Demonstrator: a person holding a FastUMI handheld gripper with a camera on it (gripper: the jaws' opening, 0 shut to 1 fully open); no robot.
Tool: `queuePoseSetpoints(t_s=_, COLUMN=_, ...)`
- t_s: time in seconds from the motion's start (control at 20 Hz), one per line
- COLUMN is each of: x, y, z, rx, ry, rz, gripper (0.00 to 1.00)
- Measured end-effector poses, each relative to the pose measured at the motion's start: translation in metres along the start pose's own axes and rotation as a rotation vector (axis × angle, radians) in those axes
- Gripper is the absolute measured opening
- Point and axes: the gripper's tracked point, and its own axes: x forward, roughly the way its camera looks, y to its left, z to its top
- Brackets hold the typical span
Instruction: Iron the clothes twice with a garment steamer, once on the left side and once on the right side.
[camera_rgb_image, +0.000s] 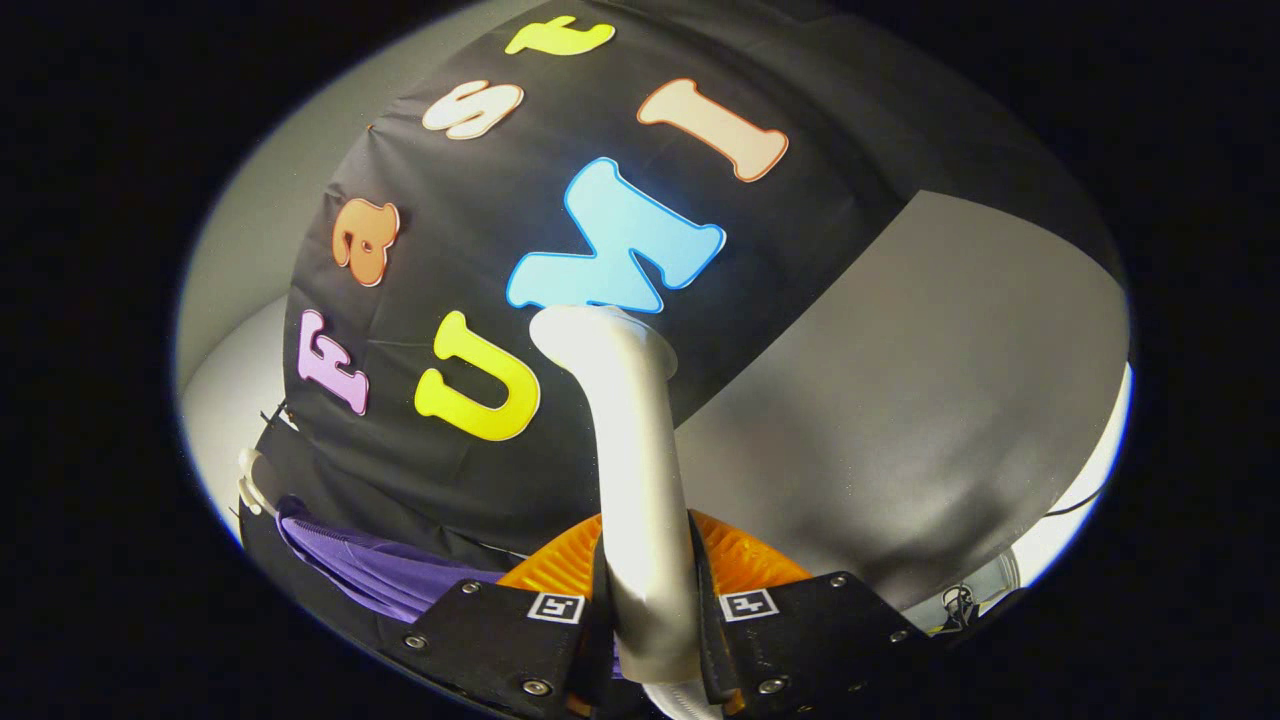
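My gripper (650, 600) is shut on the white garment steamer (630, 450); both black fingers press on its handle from either side. The steamer's neck rises ahead of the fingers and ends in a rounded head (600, 335) held up in the air in front of the black booth wall. An orange part of the steamer (745, 560) shows just behind the fingers. The purple garment (370, 565) hangs low to the left of the fingers, on a white hanger (250, 485), apart from the steamer head. The whole view is strongly tilted.
A grey panel (920, 420) spreads to the right beyond the steamer. A cable and a small clip (960, 600) lie at the lower right beside a white surface. A pale wall (250, 230) lies beyond the black cloth on the left.
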Motion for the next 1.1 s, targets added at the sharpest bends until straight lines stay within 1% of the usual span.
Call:
queuePoseSetpoints(t_s=0.1, x=-0.019, y=0.016, z=-0.010, rx=-0.044, ry=-0.029, rz=-0.012, gripper=0.35)
queuePoseSetpoints(t_s=0.35, x=-0.077, y=0.070, z=-0.029, rx=-0.099, ry=-0.149, rz=0.041, gripper=0.34)
queuePoseSetpoints(t_s=0.65, x=-0.134, y=0.127, z=-0.069, rx=-0.250, ry=-0.270, rz=0.080, gripper=0.34)
queuePoseSetpoints(t_s=0.75, x=-0.141, y=0.148, z=-0.088, rx=-0.311, ry=-0.282, rz=0.101, gripper=0.34)
queuePoseSetpoints(t_s=0.85, x=-0.146, y=0.165, z=-0.111, rx=-0.369, ry=-0.259, rz=0.127, gripper=0.34)
queuePoseSetpoints(t_s=1.1, x=-0.160, y=0.197, z=-0.144, rx=-0.486, ry=-0.295, rz=0.142, gripper=0.34)
